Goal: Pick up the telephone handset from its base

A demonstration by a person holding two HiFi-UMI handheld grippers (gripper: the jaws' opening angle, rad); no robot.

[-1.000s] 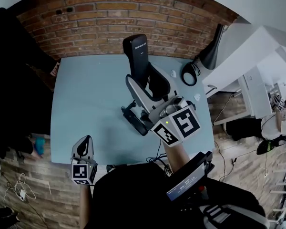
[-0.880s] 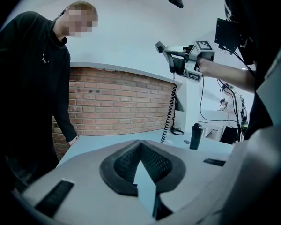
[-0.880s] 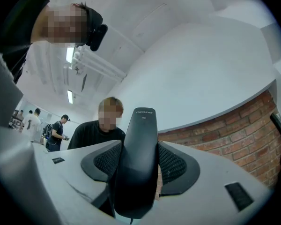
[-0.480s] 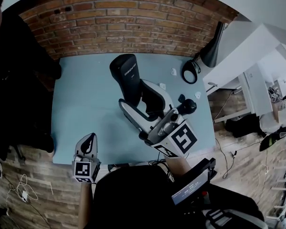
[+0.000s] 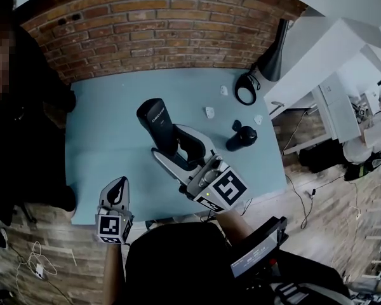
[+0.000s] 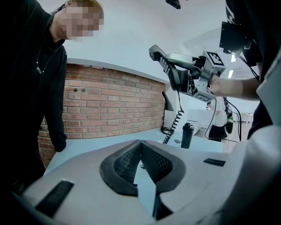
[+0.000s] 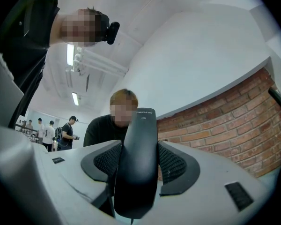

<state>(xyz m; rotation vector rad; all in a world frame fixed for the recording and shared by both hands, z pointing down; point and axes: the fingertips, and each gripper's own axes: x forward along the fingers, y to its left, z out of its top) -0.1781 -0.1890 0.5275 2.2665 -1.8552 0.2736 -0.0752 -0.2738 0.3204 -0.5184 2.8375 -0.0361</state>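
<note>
Right tongs [image 5: 173, 150] clenched on black handset [image 5: 156, 118], clear above table [image 5: 101, 138]. Left tongs [image 5: 116, 194] closed, empty, near edge. Best: steady squeeze, no twisting.

Your left hand-held gripper [image 5: 117, 189] sits at the lower left, jaws together. Your right hand-held gripper [image 5: 175, 146], in the middle, squeezes the handset [image 5: 153, 114].

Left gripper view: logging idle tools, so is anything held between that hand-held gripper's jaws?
No, the left hand-held gripper holds nothing between its jaws; only the light blue table top shows there.
</note>
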